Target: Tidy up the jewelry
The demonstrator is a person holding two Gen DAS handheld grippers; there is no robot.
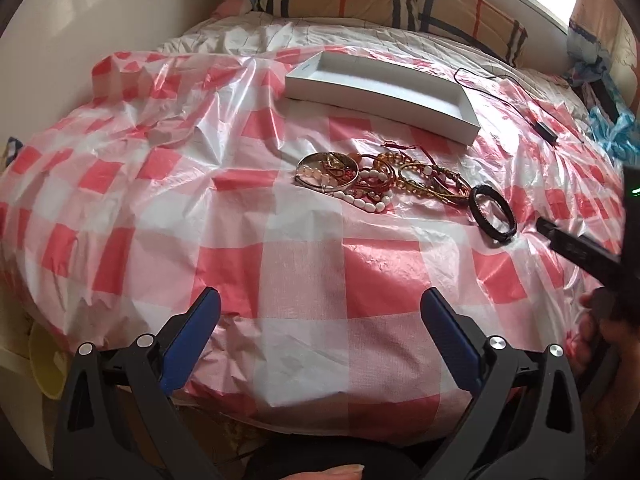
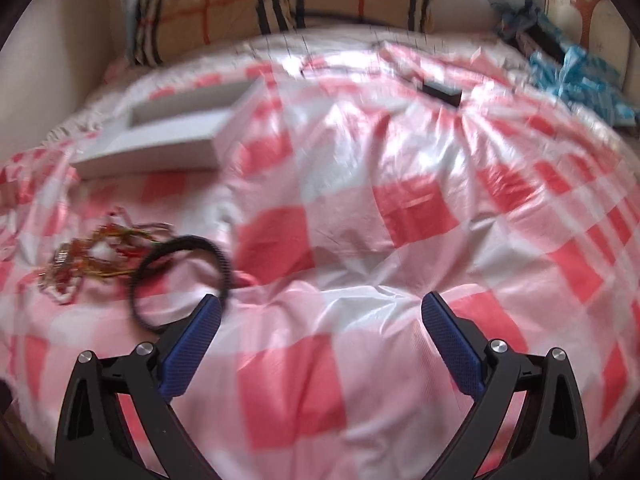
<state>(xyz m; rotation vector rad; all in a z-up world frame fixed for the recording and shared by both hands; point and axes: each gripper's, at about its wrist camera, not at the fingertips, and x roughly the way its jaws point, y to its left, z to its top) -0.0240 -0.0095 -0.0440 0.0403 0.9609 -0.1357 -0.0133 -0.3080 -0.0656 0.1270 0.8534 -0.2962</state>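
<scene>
Left wrist view: left gripper (image 1: 320, 312) wide, empty, hanging over checked plastic sheet (image 1: 304, 264), well short of jewelry pile (image 1: 372, 178). Black bracelet (image 1: 494, 216) lies at pile's right edge. White box (image 1: 380, 88) beyond, open, nothing inside. Right gripper's finger enters from right, near bracelet.

Right wrist view, blurred: right gripper (image 2: 320, 312) wide, empty; black bracelet just past its left finger (image 2: 200, 332). Step, likely: first pick. Next: shift left, straddle band, close.

Tangled gold-and-white jewelry pile (image 1: 376, 182) flat; black bracelet (image 1: 494, 214) just beside; empty white box (image 1: 380, 94) behind.
</scene>
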